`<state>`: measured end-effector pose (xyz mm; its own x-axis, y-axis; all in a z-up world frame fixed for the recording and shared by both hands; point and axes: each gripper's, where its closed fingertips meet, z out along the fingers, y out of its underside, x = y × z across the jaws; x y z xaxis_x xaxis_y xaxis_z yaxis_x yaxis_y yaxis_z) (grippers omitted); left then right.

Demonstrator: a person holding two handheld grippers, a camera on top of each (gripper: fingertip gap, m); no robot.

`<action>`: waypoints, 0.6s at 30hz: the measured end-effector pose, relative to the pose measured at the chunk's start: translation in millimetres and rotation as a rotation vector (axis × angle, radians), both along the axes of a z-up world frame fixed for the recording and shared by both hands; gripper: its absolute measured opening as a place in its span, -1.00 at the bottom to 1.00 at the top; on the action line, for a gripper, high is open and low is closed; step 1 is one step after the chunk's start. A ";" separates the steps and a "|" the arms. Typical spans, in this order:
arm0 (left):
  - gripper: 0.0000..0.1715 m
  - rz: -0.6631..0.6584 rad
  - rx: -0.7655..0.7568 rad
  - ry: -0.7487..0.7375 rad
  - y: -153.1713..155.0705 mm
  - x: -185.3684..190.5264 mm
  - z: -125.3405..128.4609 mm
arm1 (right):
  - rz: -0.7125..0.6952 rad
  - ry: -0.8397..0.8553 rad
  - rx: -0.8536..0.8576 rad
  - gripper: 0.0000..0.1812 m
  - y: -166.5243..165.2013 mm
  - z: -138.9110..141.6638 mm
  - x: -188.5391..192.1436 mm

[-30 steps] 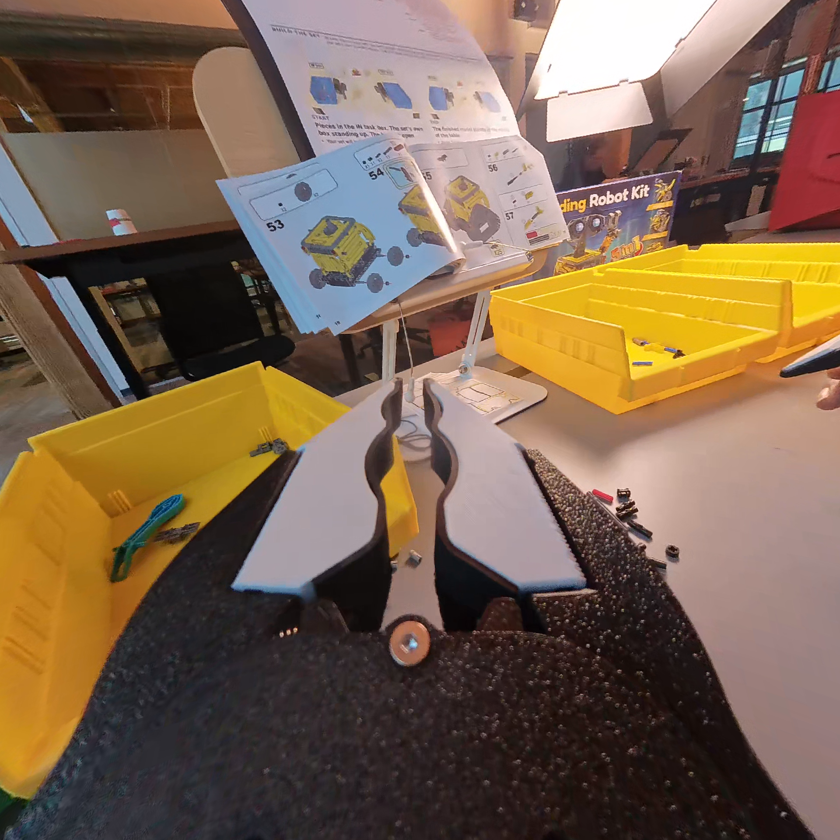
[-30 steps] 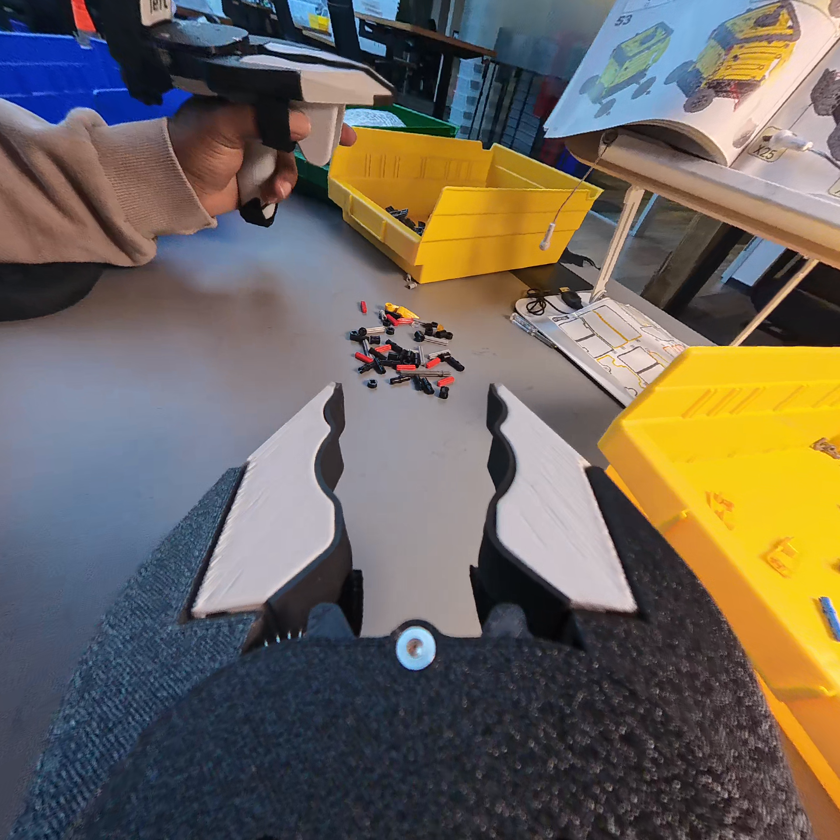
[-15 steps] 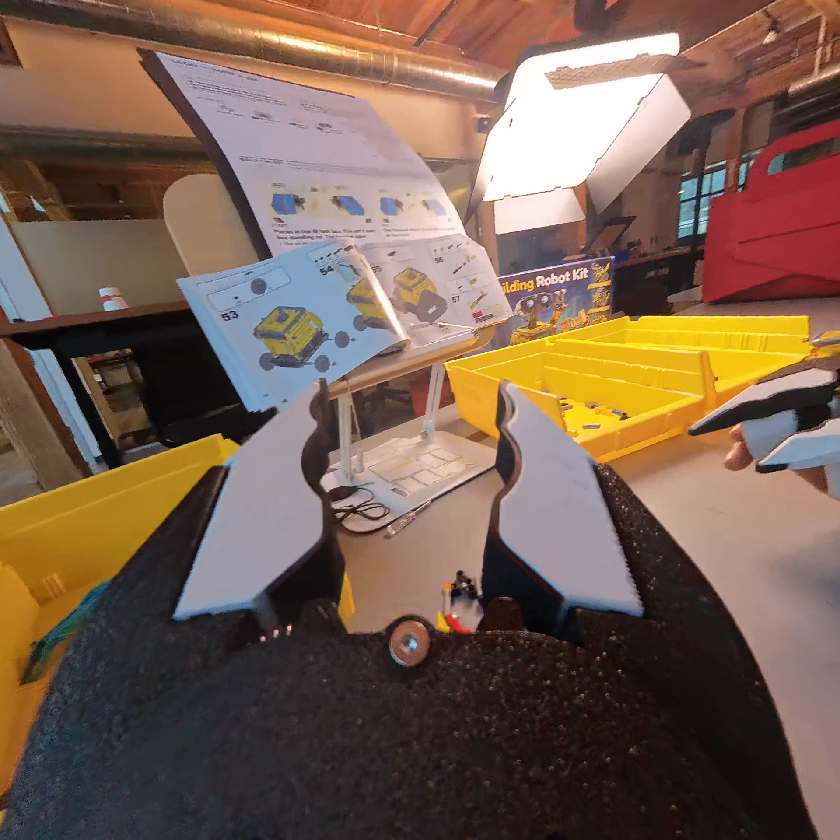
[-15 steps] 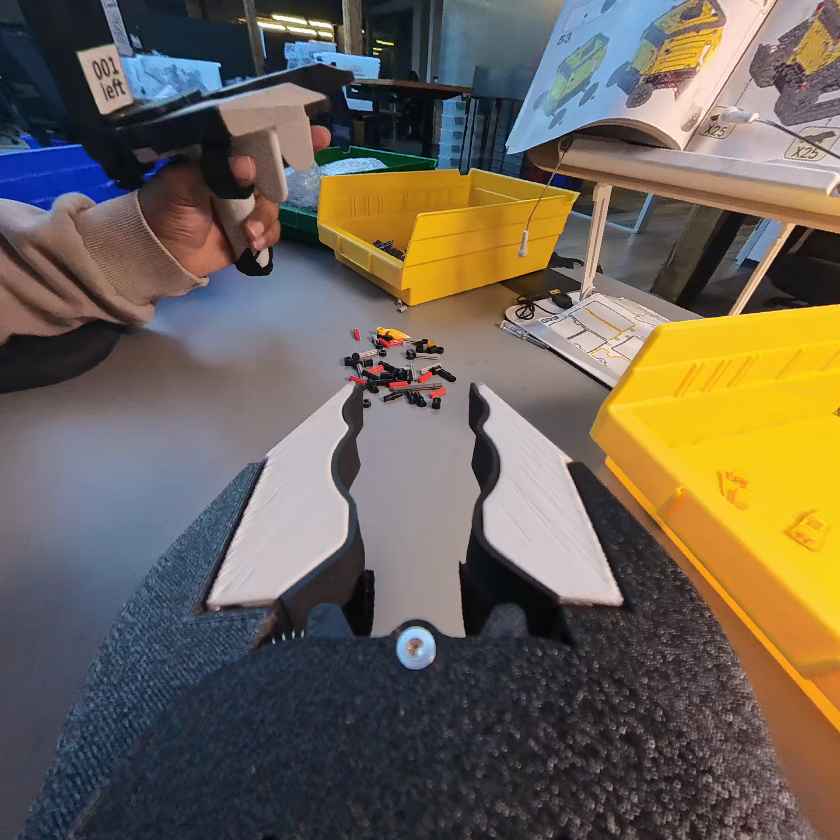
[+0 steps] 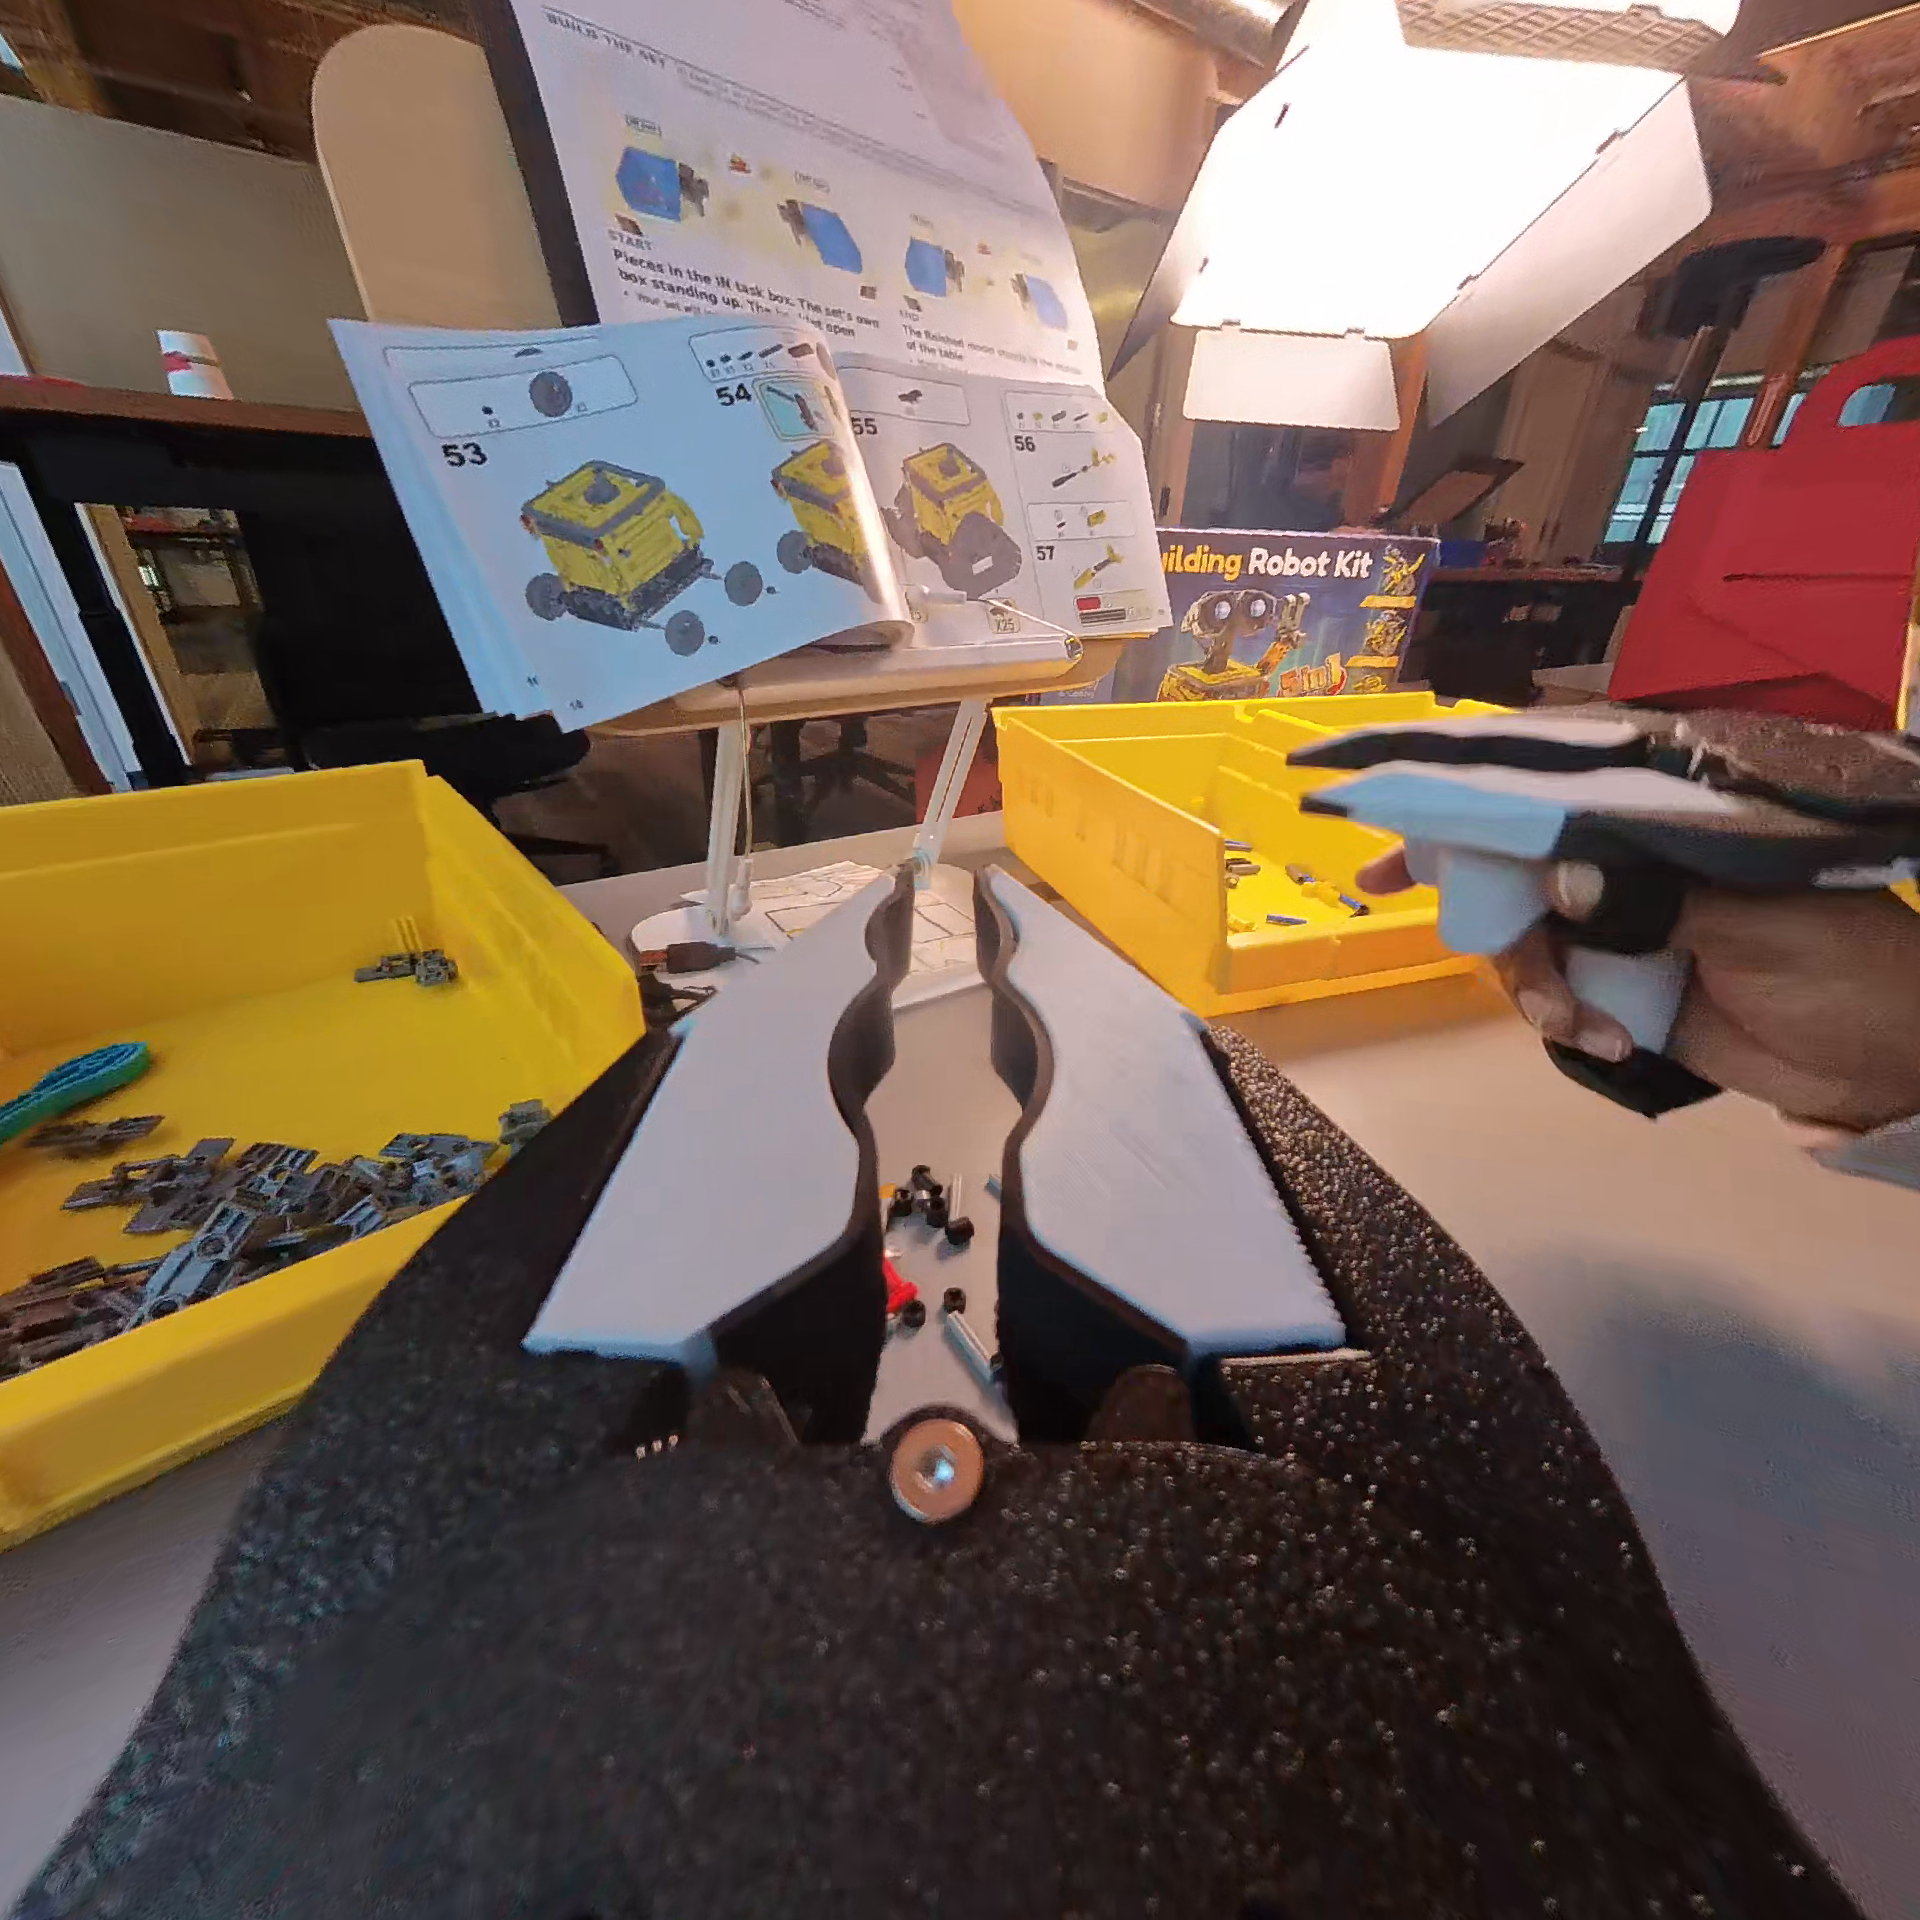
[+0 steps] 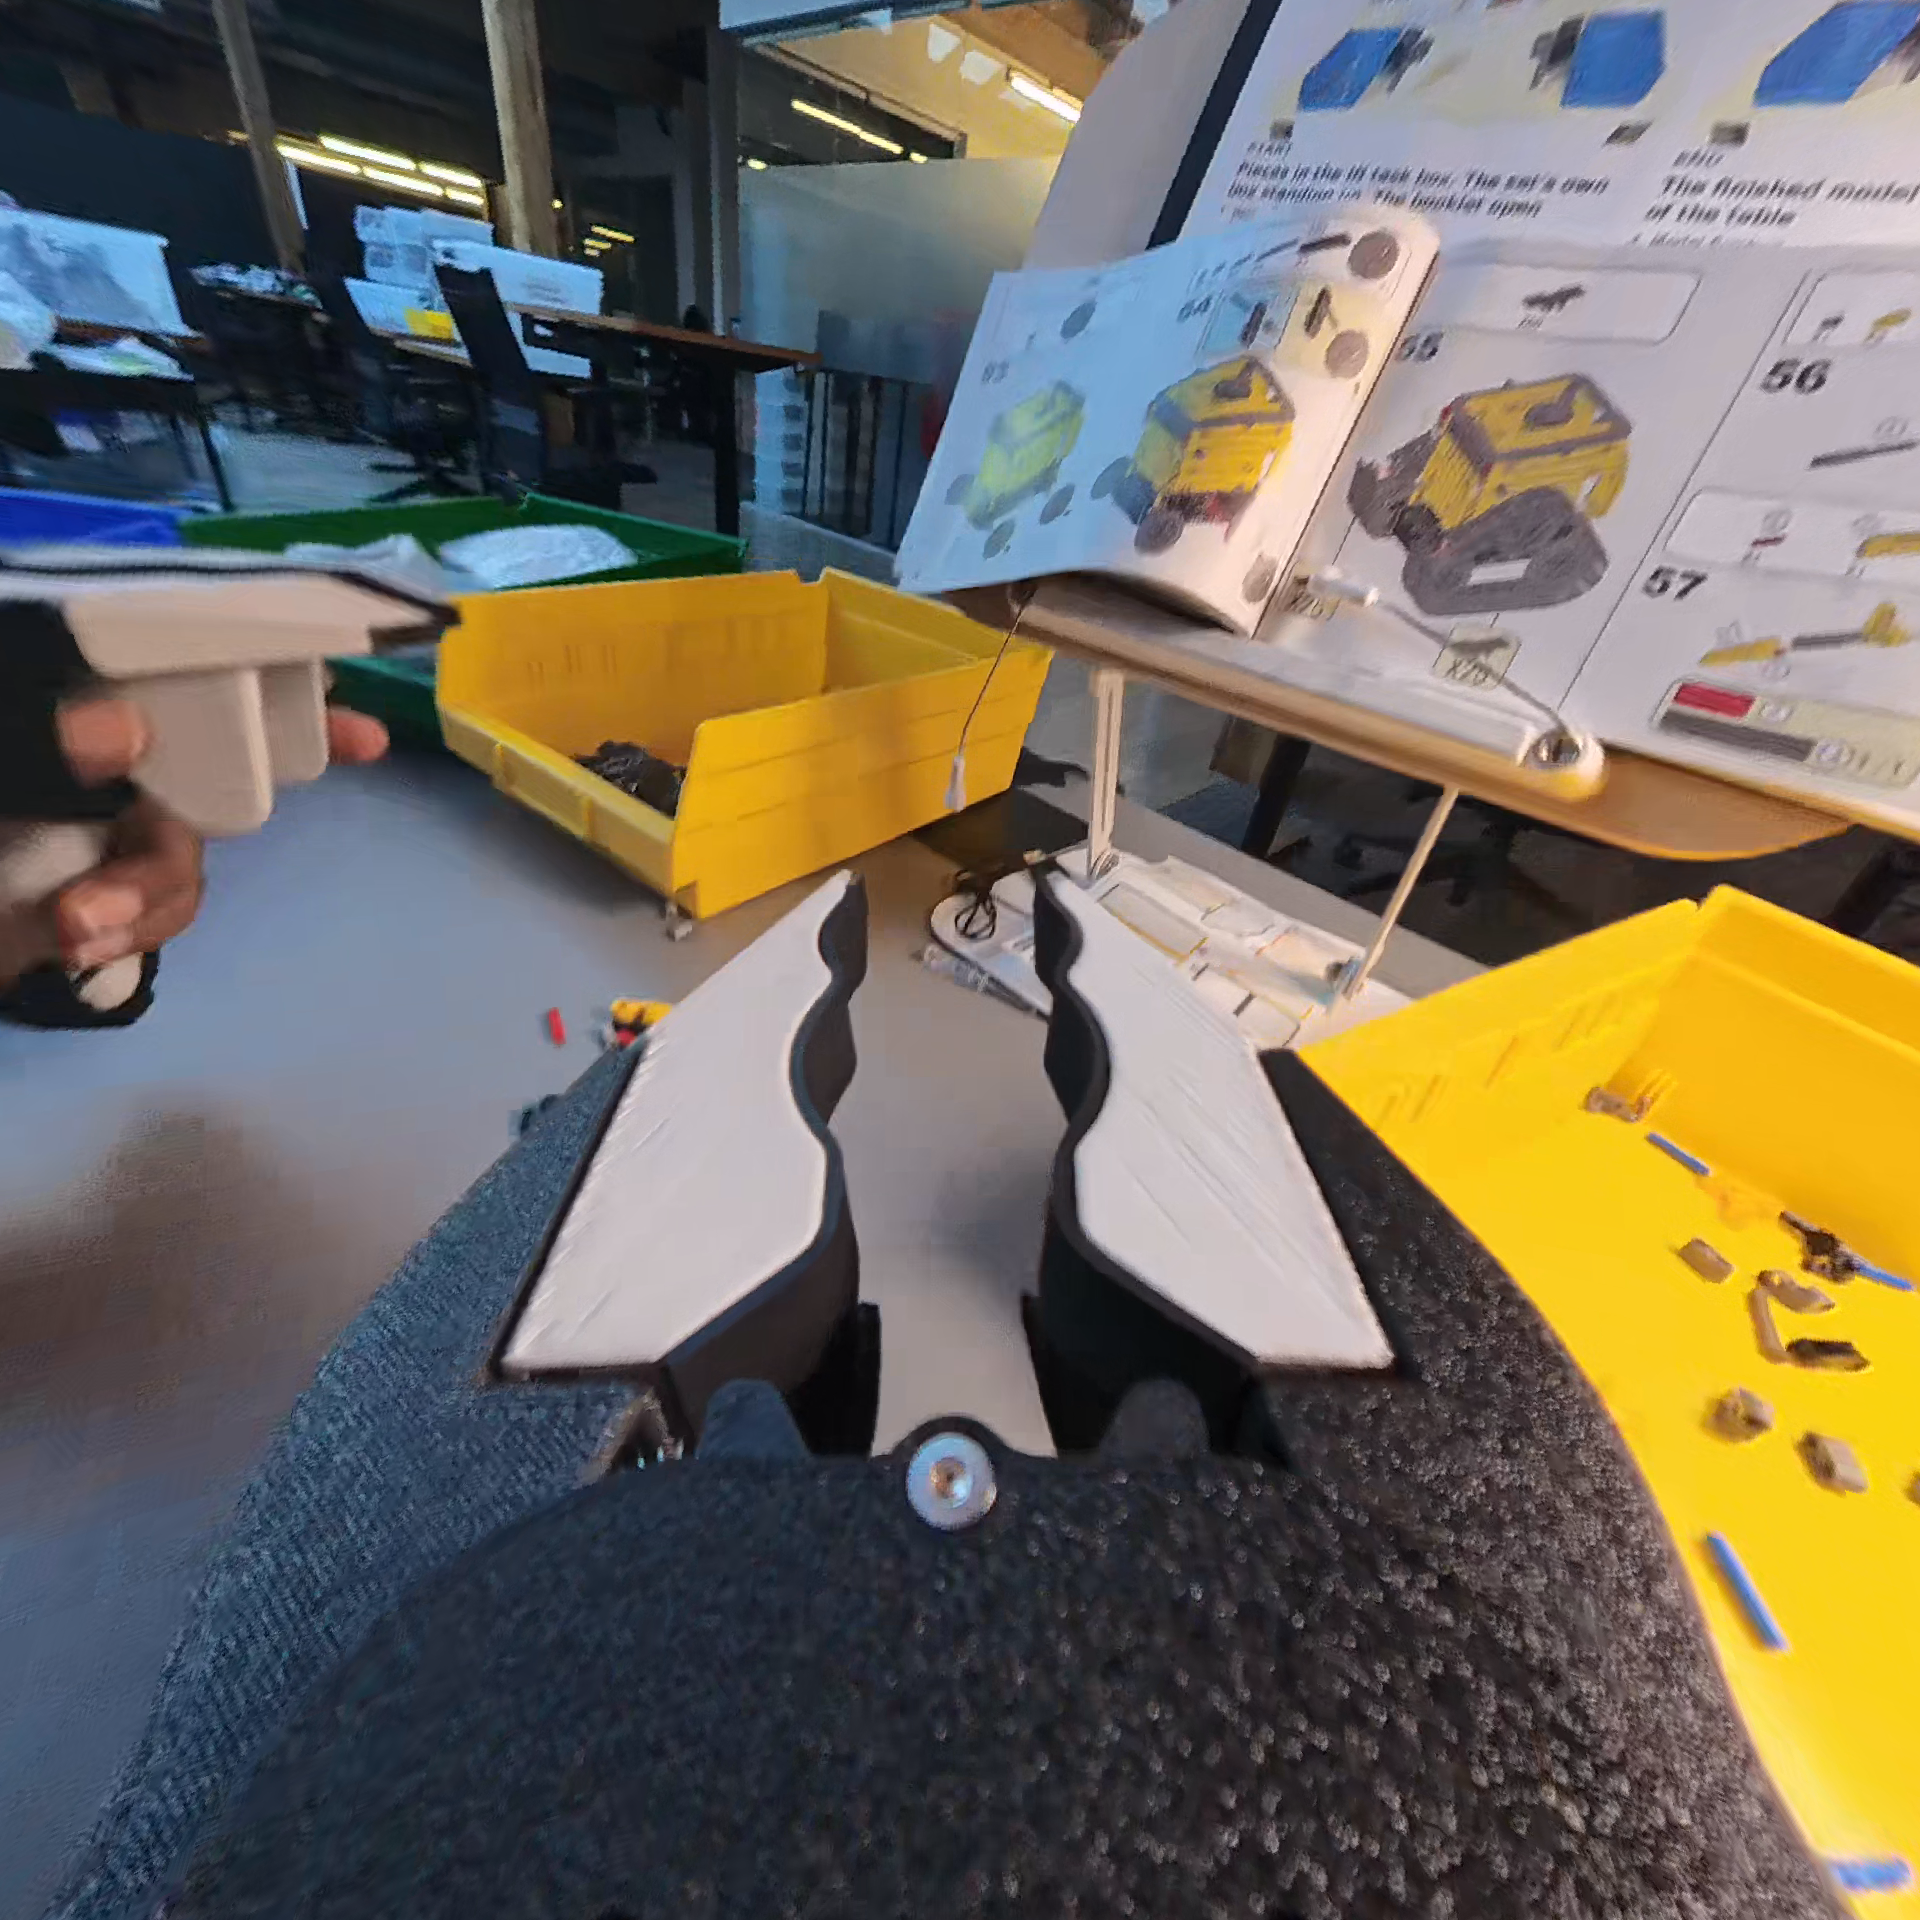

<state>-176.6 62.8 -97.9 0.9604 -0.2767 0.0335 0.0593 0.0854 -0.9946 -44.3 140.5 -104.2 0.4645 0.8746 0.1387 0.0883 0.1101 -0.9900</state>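
A grey table [image 5: 1558, 1351] in a workshop carries yellow bins and a booklet stand. The left gripper [image 5: 943, 883] hangs above a scatter of small parts [image 5: 930, 1210], black and red, lying on the table and seen between its fingers; its jaws stand a little apart, grasping nothing. To its left sits a yellow bin [image 5: 312, 883] holding grey pieces [image 5: 239, 1195] and a teal strip [image 5: 73, 1075]. Far ahead an open booklet [image 5: 727, 499] rests tilted on a stand [image 5: 727, 831], with a kit box [image 5: 1288, 623] behind and a divided yellow tray [image 5: 1122, 831] to the right. The right gripper [image 6: 948, 894] is raised over bare table, its jaws likewise released and empty, pointing toward the stand's base [image 6: 1195, 935]. Just beside it on the right lies the tray [image 6: 1507, 1039] with small tan and blue pieces [image 6: 1766, 1309]. A hand [image 6: 94, 883] holds the left gripper at far left, near a green bin [image 6: 520, 520].
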 end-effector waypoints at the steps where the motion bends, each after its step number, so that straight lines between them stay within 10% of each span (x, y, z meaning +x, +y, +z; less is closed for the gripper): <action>1: -0.88 0.002 -0.001 0.017 1.2 -2.4 -4.7 | -0.015 0.021 0.004 -0.73 10.8 10.8 -9.6; 9: -0.88 -0.099 -0.062 0.077 4.0 12.5 -28.9 | -0.205 0.047 -0.073 -0.90 123.8 47.7 -91.4; 18: -0.80 -0.170 -0.134 0.073 6.2 23.6 -41.4 | -0.268 -0.124 -0.026 -0.90 155.1 28.6 -130.7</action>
<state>-152.9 69.0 -139.3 0.9013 -0.4330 0.0126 -0.0114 -0.0529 -0.9985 -175.0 295.7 -75.6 0.6600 0.7274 0.1878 0.2316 0.0408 -0.9720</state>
